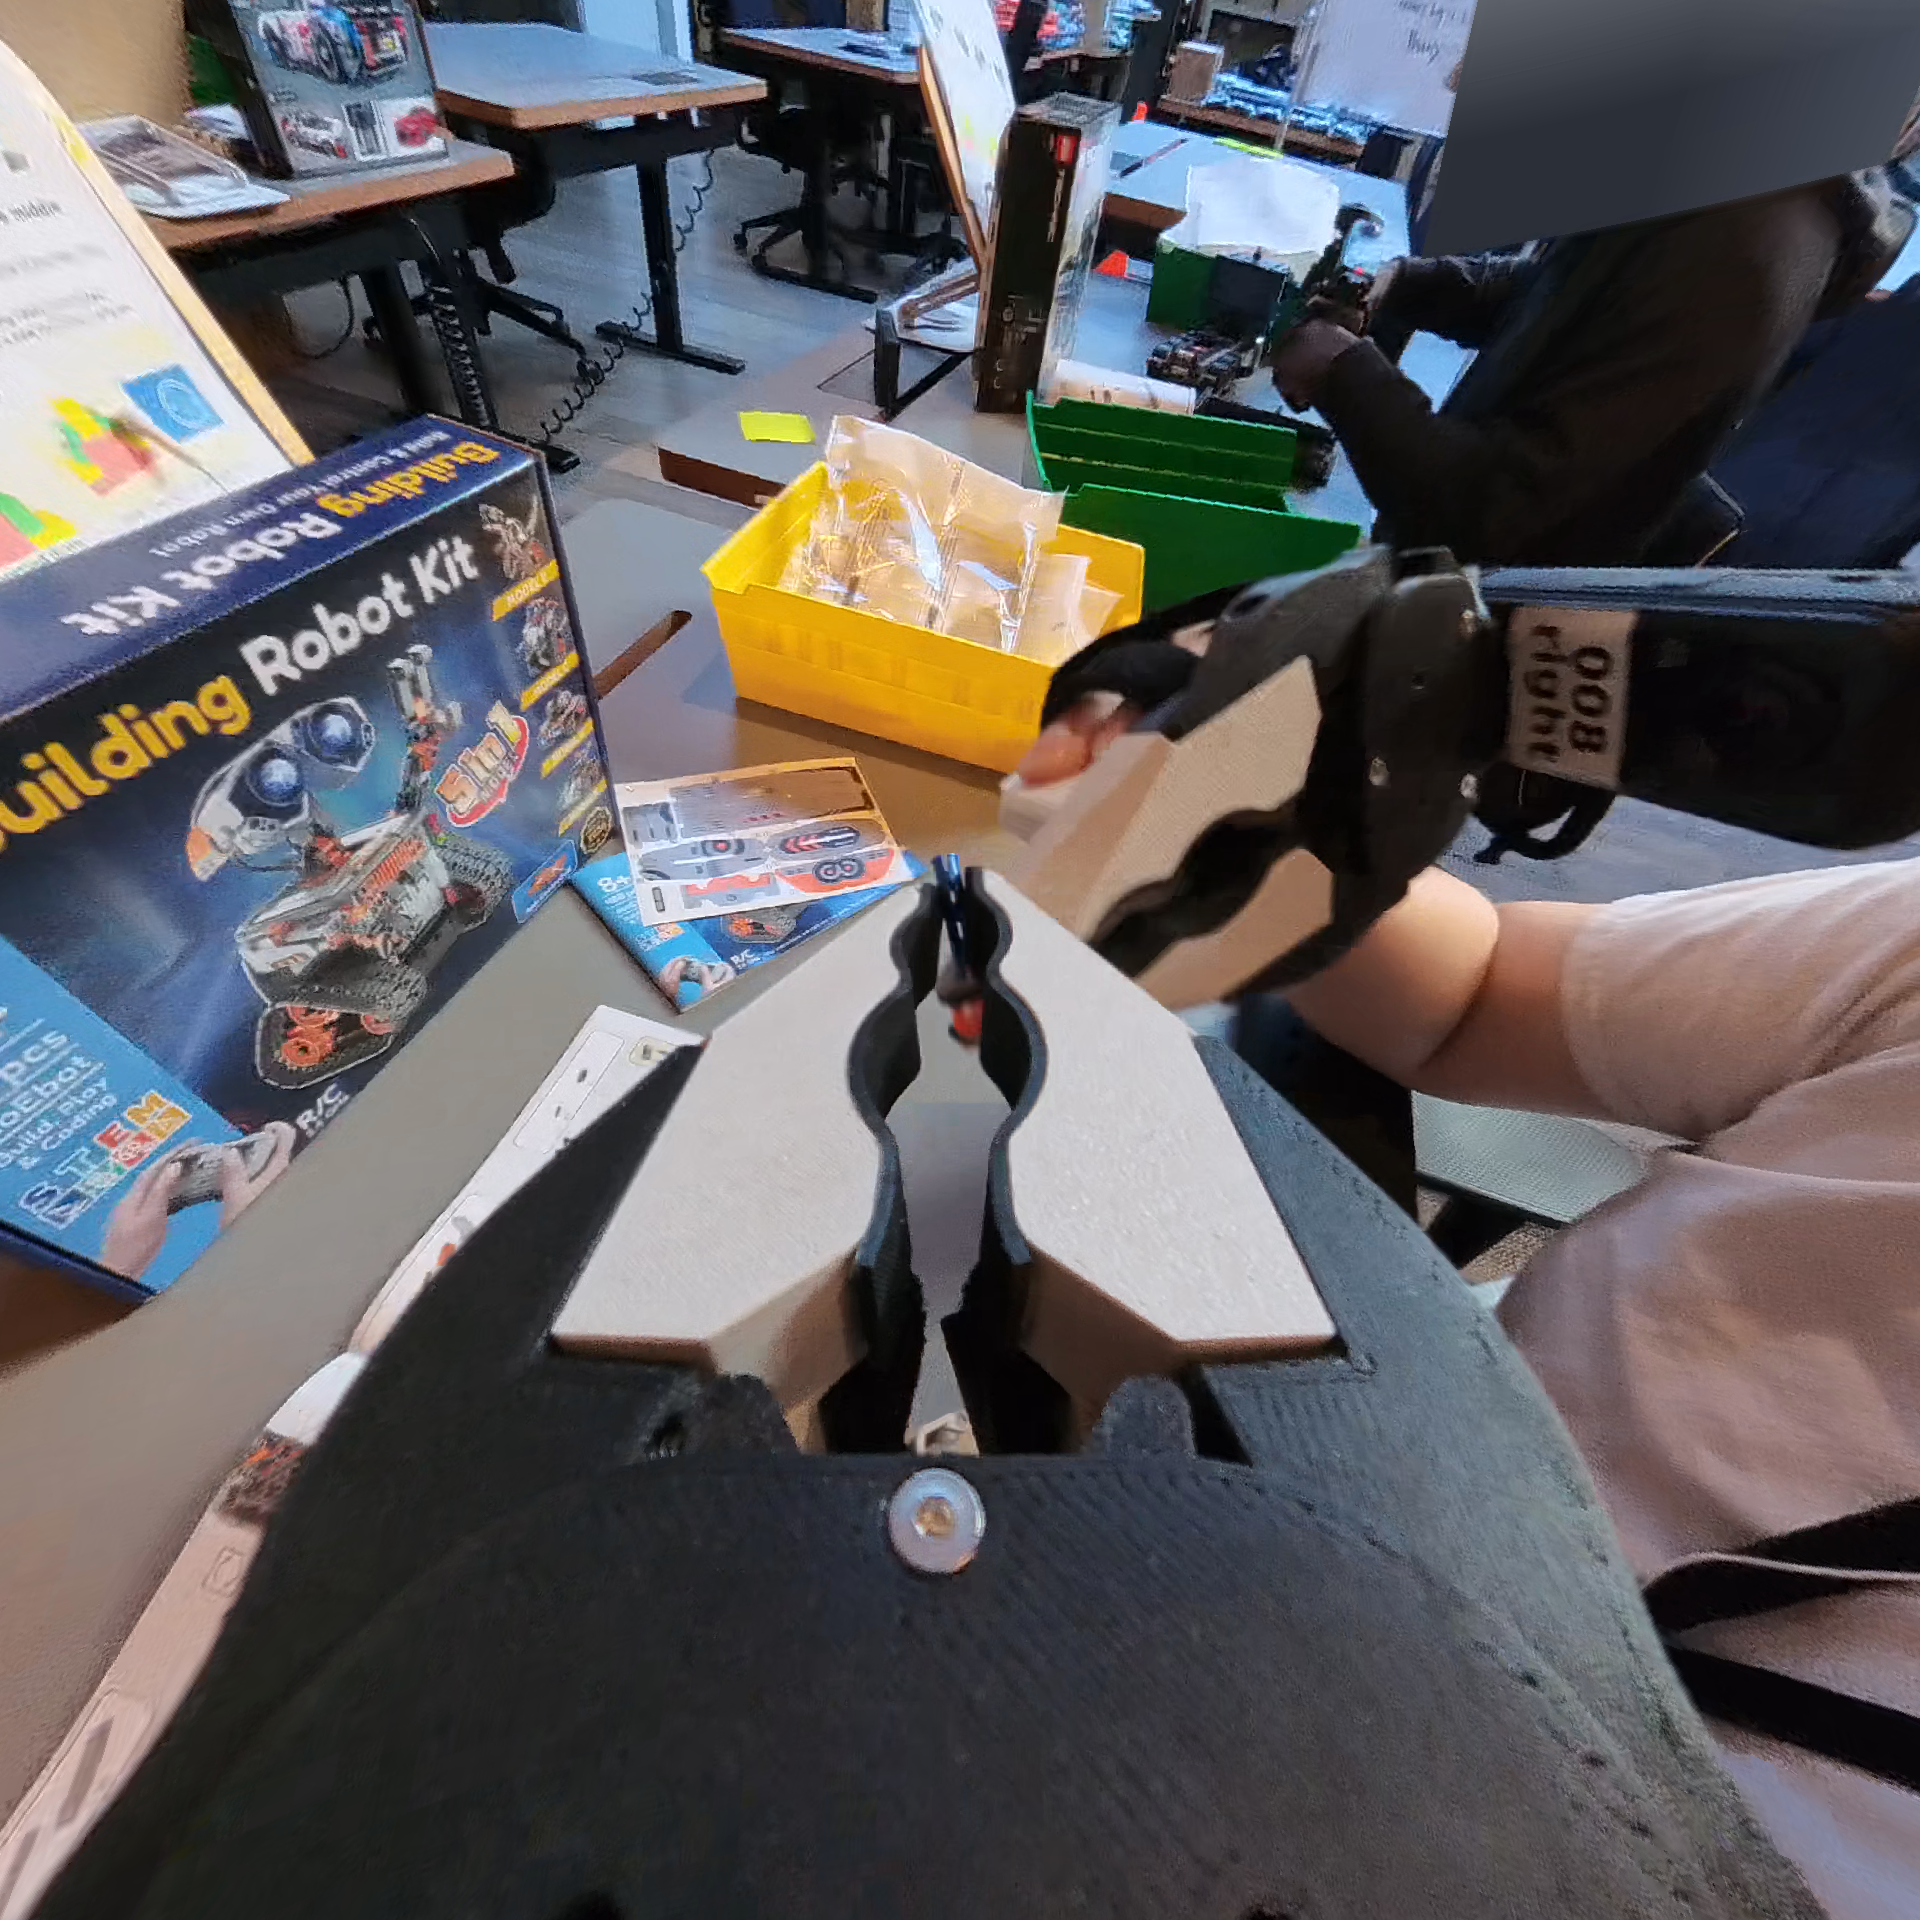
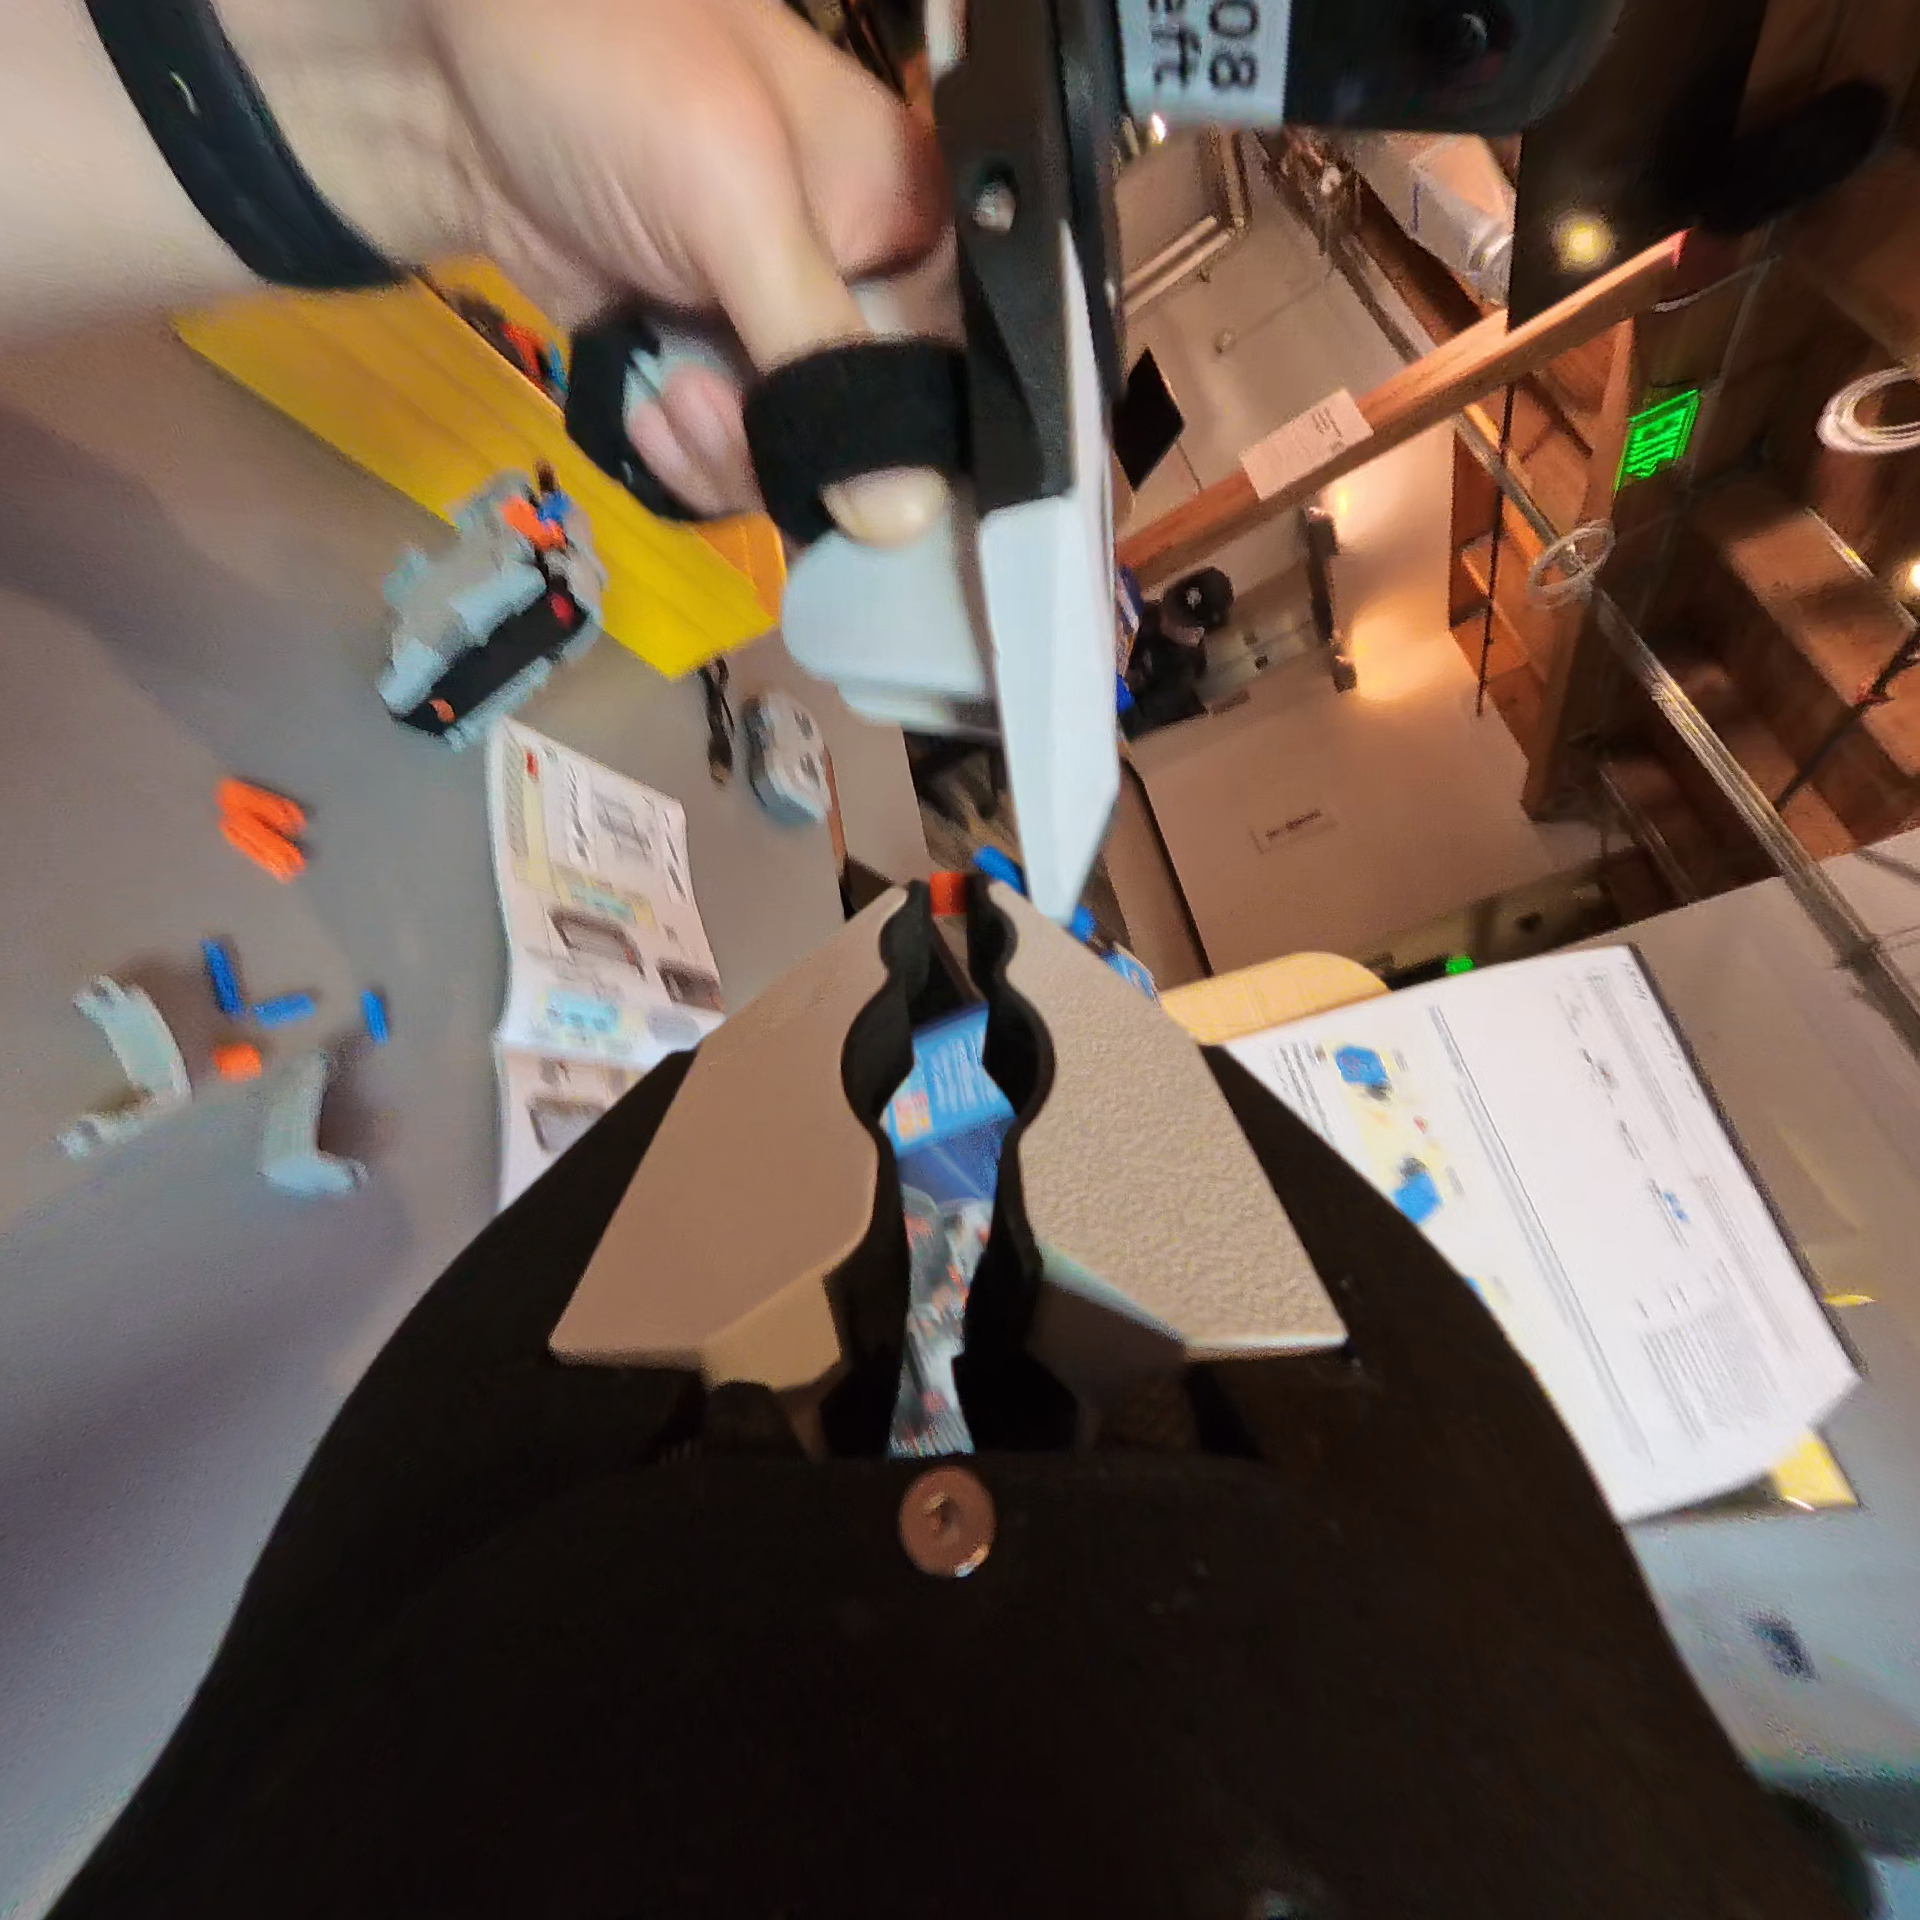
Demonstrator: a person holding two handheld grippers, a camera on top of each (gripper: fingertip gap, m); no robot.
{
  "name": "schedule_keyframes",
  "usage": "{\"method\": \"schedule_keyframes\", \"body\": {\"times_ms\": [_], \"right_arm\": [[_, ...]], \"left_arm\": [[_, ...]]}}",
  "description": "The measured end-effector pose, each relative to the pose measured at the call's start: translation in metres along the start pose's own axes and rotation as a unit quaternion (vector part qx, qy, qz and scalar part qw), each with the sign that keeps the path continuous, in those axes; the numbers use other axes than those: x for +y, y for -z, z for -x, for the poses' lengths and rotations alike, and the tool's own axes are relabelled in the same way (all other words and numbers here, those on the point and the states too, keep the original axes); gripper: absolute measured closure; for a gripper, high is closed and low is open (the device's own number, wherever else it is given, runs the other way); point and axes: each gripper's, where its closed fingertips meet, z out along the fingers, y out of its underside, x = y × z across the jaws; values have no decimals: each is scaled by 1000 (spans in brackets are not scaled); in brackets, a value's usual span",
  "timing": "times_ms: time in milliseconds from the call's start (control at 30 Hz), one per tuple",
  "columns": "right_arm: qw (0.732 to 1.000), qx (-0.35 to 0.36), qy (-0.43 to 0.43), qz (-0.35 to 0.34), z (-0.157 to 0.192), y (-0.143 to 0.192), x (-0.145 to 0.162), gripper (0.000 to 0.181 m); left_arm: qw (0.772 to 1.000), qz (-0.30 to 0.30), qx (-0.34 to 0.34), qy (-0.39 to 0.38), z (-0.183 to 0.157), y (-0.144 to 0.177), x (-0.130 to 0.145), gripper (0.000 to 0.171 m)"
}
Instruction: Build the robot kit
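1. Closest to the lens, the left gripper (image 1: 951,914) pinches a thin blue piece (image 1: 949,914) with an orange-red end between its nearly closed tips, above the grey table (image 1: 665,582).
2. Pointing at the left gripper's tips, the right gripper (image 2: 948,899) is clamped on a small orange piece (image 2: 947,894).
3. Just beyond lie a sticker sheet (image 1: 758,831) and a booklet (image 1: 717,935).
4. To the left stands a blue kit box (image 1: 281,769).
5. Farther back sits a yellow bin (image 1: 883,665) holding clear bags (image 1: 935,530).
6. Loose orange, blue and grey parts (image 2: 249,1008) are scattered on the table, beside an open instruction manual (image 2: 592,914).
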Motion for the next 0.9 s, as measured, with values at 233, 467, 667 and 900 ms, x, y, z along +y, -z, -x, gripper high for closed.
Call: {"method": "schedule_keyframes", "body": {"times_ms": [233, 467, 667, 900], "right_arm": [[999, 1, -3, 43, 4, -10, 8, 176], [997, -14, -44, 59, -1, -6, 20, 176], [988, -8, -153, 22, -21, 5, 22, 176], [880, -328, -274, 209, 100, 4, 131, 176]], "left_arm": [[999, -1, -33, -6, 11, 6, -1, 168], [996, -46, 43, 63, 10, 9, -8, 169], [979, -84, 119, 141, 12, 5, -14, 168], [986, -72, 70, 132, 27, 7, -8, 169]]}}
